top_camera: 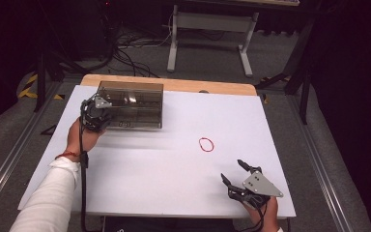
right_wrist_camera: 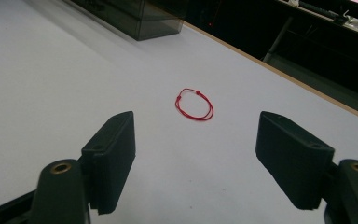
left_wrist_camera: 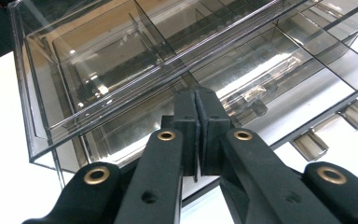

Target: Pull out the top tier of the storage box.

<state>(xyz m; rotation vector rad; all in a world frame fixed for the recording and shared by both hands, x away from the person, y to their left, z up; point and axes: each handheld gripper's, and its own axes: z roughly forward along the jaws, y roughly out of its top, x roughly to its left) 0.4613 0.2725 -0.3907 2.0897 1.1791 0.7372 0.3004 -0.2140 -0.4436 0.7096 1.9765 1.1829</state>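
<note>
Progress looks early to me. Red string bracelet [right_wrist_camera: 194, 104] lies loose on the white table [top_camera: 140, 169], out ahead of the right gripper [right_wrist_camera: 195, 161], whose jaws stand wide apart with nothing in them, so no pickup yet. Left gripper [left_wrist_camera: 196, 135] is shut, tips pressed against the smoky clear organizer box [left_wrist_camera: 121, 65], maybe on its drawer front. Bracelet looks bound for there.
</note>
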